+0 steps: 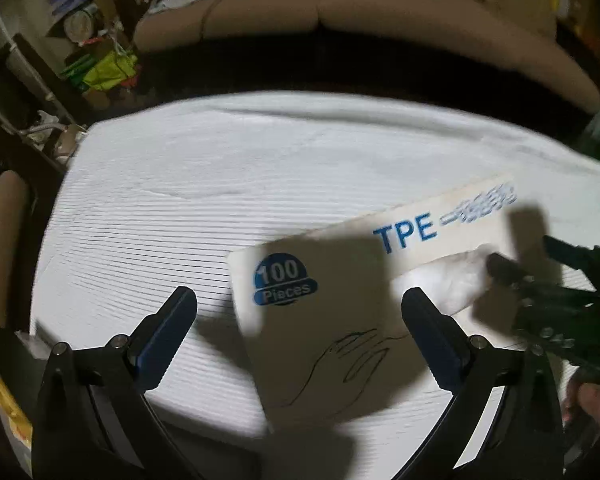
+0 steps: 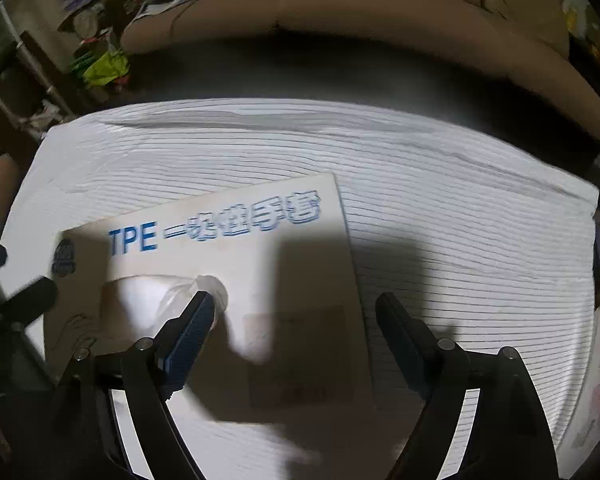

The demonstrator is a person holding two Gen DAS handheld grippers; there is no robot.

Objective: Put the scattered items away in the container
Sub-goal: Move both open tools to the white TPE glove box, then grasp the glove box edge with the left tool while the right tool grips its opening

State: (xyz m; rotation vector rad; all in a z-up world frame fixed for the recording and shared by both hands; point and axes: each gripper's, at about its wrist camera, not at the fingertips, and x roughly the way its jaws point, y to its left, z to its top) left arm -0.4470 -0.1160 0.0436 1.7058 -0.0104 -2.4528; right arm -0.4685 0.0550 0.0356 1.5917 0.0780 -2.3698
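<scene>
1. Both claws fill the lower frame of their own views. Left gripper (image 1: 300, 304): jaws spread wide, nothing pinched; the near corner of the glove box (image 1: 340, 320) shows between the blue pads, no contact evident.
2. Right gripper (image 2: 292, 320): jaws likewise spread, empty. Its left fingertip (image 2: 200, 304) overlaps the clear glove (image 2: 208, 288) bunched at the box opening; whether it touches cannot be told. The right finger lies past the box edge, over the cloth.
3. Glove box, marked "TPE" and "100 Pieces", lies flat and skewed at centre frame on the striped white cloth (image 1: 180, 184). No other scattered items or separate container are visible; the box is judged the likely container.
4. Sofa (image 1: 260, 12) runs along the top of the frame; clutter sits upper left.
5. Risks, as judgement: motion blur suggests a fast approach, so a pad may strike the light box and skid it across the cloth; the thin glove may slip or tear if only its edge is pinched; the two claws are close and may collide.
</scene>
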